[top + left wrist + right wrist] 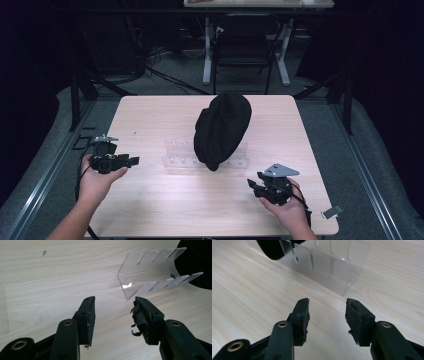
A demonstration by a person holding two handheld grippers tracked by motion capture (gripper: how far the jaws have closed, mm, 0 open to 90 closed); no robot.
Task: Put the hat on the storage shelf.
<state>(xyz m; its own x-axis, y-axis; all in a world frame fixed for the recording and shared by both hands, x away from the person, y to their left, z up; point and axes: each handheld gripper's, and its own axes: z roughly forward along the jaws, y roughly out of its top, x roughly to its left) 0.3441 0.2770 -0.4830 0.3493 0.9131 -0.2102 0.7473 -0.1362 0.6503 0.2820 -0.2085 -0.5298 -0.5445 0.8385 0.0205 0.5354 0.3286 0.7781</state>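
A black cloth hat (pixel 222 129) lies draped over a clear acrylic slotted rack (pixel 176 154) in the middle of the wooden table (pixel 150 200). My left gripper (pixel 131 161) is held at the table's left side, open, its jaws empty and pointing toward the clear rack (pixel 147 277); the hat (pixel 197 262) covers that rack's far end. My right gripper (pixel 252 186) is at the front right, open and empty, aimed at the other end of the rack (pixel 329 265), where the hat's edge (pixel 272 248) hangs over it.
A black chair (pixel 242 47) and white desk legs (pixel 207 55) stand beyond the table's far edge. Dark stands and cables (pixel 150 65) sit on the floor at the back left. A small grey tag (pixel 332 211) lies at the table's front right corner.
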